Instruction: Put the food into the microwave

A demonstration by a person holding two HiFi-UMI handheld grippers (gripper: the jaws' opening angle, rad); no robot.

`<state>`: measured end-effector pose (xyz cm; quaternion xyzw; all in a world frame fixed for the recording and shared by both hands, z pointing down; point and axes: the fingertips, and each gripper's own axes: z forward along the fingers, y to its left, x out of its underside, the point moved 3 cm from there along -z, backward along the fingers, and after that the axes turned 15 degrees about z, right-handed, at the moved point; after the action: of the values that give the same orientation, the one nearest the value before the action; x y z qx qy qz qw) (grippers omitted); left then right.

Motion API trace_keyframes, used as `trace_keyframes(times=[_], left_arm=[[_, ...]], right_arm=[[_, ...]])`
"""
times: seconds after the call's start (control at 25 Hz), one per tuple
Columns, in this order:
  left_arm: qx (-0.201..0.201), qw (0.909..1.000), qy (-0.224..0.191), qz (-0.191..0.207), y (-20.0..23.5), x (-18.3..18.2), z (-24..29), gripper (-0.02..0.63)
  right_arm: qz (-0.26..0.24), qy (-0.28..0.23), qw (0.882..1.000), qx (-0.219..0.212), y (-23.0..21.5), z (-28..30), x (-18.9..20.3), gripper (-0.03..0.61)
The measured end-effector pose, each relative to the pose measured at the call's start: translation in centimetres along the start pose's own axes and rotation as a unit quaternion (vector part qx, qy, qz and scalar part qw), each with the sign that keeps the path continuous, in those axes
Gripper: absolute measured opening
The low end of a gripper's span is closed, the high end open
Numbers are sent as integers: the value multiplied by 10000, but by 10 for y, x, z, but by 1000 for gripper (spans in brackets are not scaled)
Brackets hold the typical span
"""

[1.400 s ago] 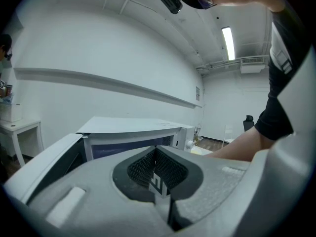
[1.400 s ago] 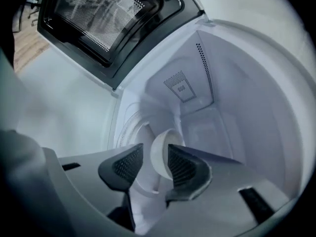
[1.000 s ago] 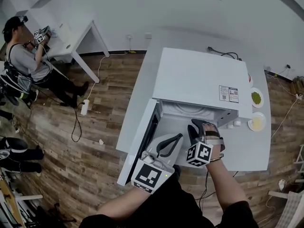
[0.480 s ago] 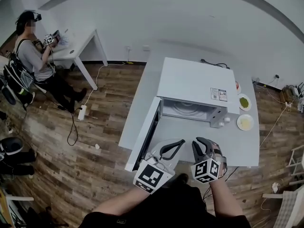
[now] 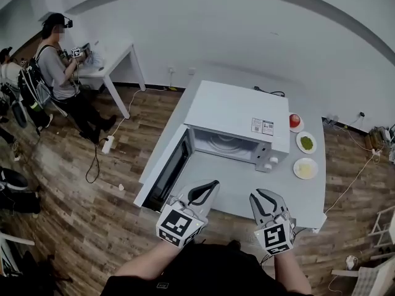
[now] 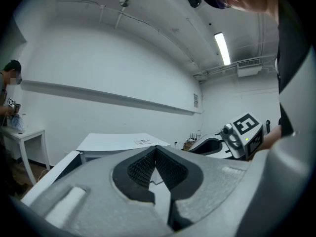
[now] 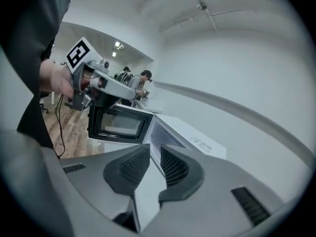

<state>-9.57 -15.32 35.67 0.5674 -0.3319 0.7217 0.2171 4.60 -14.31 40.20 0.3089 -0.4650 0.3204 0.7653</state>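
One microwave (image 5: 237,113) sits on one counter (image 5: 247,187). Right of the microwave lie three plates, one each of red food (image 5: 295,119), green food (image 5: 307,142) and yellow food (image 5: 305,168). Far left of the microwave are one white desk (image 5: 117,57) and two people (image 5: 57,66), the second only partly in view.

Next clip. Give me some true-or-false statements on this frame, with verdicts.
1. The white box-shaped microwave has its door standing open. True.
2. A plate of food is inside the microwave. False: the visible part of its cavity holds no plate.
3. Three small round white plates stand on the pale table to the microwave's right. True.
4. The right claw grips a plate. False: nothing is between its jaws, which are closing.
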Motion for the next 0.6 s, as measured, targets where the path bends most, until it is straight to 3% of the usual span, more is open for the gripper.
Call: trace_keyframes(times=[0.12, 0.4, 0.6], left_arm=[[-193, 9998, 5, -90, -29, -12, 12, 8], [-424, 9983, -58, -405, -84, -39, 17, 8], [-323, 9985, -181, -392, -98, -58, 7, 8]], right_arm=[[95, -206, 9994, -264, -17, -36, 8, 72], [1451, -799, 9776, -1297, -47, -96, 13, 51], [2092, -1121, 9608, -1435, -54, -116, 2, 34]])
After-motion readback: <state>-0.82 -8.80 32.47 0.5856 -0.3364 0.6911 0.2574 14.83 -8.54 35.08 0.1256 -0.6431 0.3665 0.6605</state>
